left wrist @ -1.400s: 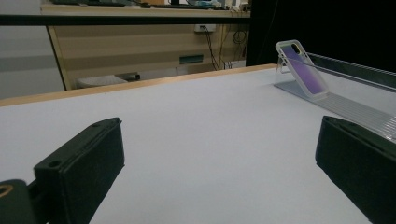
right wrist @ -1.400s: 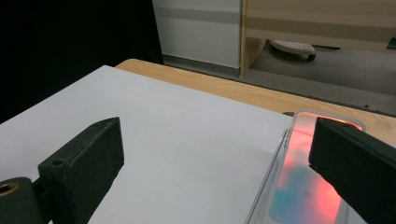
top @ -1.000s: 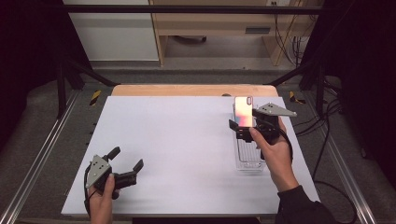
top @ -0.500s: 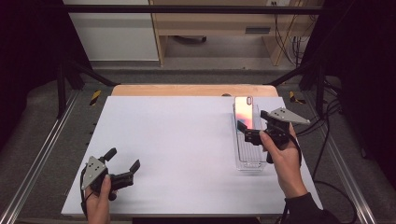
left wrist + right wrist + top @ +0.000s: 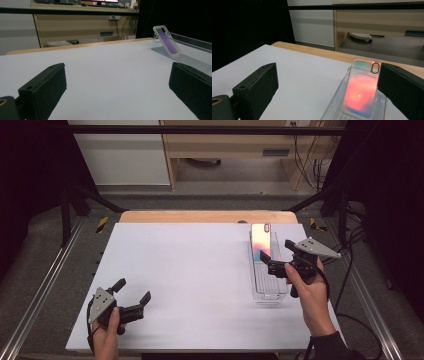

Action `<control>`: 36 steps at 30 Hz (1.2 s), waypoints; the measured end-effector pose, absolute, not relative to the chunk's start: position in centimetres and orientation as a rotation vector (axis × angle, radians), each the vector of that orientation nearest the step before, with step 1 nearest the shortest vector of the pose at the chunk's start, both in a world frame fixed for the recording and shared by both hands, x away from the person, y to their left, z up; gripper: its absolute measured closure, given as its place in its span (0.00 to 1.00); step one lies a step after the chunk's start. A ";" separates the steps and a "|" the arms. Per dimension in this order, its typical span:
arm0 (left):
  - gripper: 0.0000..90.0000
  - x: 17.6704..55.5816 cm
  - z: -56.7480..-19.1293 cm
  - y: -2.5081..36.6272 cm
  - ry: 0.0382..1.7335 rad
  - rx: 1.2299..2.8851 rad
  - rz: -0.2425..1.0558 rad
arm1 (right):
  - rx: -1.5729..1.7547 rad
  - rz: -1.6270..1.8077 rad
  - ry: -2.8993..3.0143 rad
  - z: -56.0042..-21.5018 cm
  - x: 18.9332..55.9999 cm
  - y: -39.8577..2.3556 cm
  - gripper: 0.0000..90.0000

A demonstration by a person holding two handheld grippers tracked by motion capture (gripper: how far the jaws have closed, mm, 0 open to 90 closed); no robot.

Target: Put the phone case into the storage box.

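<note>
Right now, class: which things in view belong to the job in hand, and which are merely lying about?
Belong to the job:
- iridescent phone case, leaning upright
- clear ribbed tray holding it
- right tool, open above the tray

Lying about:
- left tool, open, idle at the near left
- white table sheet
- wooden cabinet behind
</note>
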State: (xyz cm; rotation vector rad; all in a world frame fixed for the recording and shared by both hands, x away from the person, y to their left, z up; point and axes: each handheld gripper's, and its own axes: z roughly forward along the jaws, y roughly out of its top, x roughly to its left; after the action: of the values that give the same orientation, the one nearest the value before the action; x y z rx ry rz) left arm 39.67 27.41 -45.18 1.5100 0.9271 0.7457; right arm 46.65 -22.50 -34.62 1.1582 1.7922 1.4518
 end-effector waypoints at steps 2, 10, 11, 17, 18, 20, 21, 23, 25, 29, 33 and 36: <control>0.01 39.7 -45.2 27.4 0.929 1.506 0.746 | 1.157 1.455 1.788 -34.6 46.5 -22.7 0.04; 0.01 39.6 -45.2 27.4 0.925 1.510 0.747 | 1.148 1.462 1.778 -34.5 46.1 -23.1 0.04; 0.01 39.6 -45.2 27.4 0.926 1.510 0.747 | 1.146 1.462 1.778 -34.5 46.0 -23.1 0.04; 0.01 39.6 -45.1 27.4 0.925 1.509 0.746 | 1.136 1.467 1.767 -34.2 45.5 -23.4 0.04; 0.01 39.6 -45.1 27.4 0.924 1.511 0.746 | 1.134 1.467 1.767 -34.2 45.5 -23.5 0.04; 0.01 39.6 -45.1 27.4 0.922 1.511 0.746 | 1.128 1.464 1.766 -34.3 45.3 -23.6 0.04; 0.01 39.6 -45.1 27.4 0.922 1.510 0.745 | 1.128 1.462 1.767 -34.3 45.2 -23.6 0.04; 0.01 39.6 -45.1 27.4 0.923 1.509 0.746 | 1.122 1.463 1.763 -34.3 45.0 -23.8 0.04; 0.01 39.7 -45.2 27.5 0.924 1.508 0.745 | 1.122 1.464 1.757 -34.4 44.8 -24.0 0.04; 0.01 39.6 -45.1 27.4 0.921 1.510 0.747 | 1.128 1.468 1.750 -34.7 44.5 -24.4 0.04; 0.01 39.7 -45.1 27.4 0.921 1.511 0.746 | 1.131 1.469 1.741 -34.9 44.2 -24.8 0.04; 0.01 39.6 -45.1 27.4 0.921 1.511 0.746 | 1.134 1.470 1.734 -34.9 44.0 -25.2 0.04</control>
State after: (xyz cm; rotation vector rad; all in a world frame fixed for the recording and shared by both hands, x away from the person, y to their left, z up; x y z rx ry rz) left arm 39.63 27.44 -45.13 1.5106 0.9214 0.7461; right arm 43.97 -25.17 -34.94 1.1344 1.7338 1.4700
